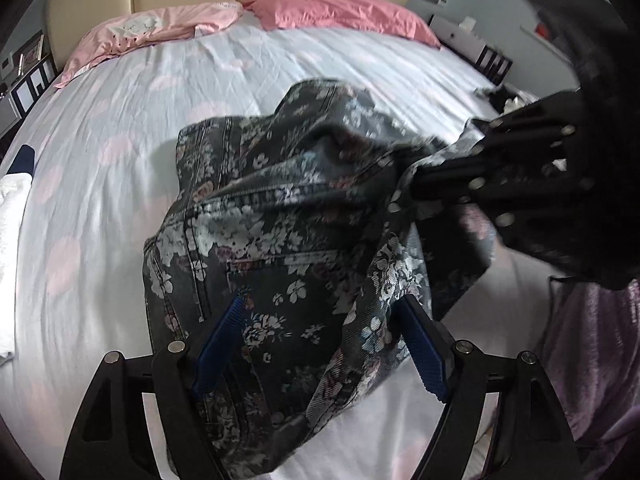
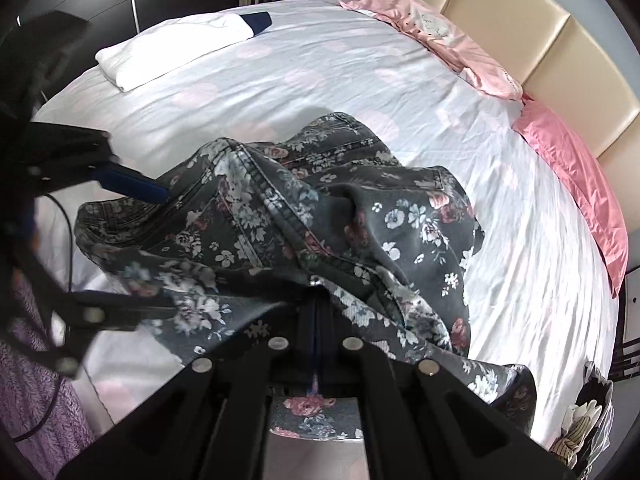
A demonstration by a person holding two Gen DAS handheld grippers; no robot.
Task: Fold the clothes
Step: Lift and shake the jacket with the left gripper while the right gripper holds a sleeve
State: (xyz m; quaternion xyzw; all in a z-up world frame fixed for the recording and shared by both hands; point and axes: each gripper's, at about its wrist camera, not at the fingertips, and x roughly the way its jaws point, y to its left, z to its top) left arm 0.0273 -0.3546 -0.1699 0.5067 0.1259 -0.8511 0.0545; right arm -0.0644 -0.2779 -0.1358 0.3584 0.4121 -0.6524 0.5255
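Floral denim jeans [image 1: 280, 216] bunched mid-bed [image 1: 120, 128], partly lifted. Right gripper [image 2: 316, 312] clenched on fabric edge; left gripper [image 1: 320, 340] spread wide over jeans. White folded garment [image 2: 176, 46] lies apart. Jeans fold unfinished.

The left gripper [image 1: 320, 344] hangs with its blue-padded fingers [image 1: 424, 354] spread wide, nothing pinched between them. The right gripper [image 2: 316, 300] has its jaws pressed together on a fold of the floral jeans [image 2: 280, 216] (its pads hidden by the cloth), reaching in across the left one's front.
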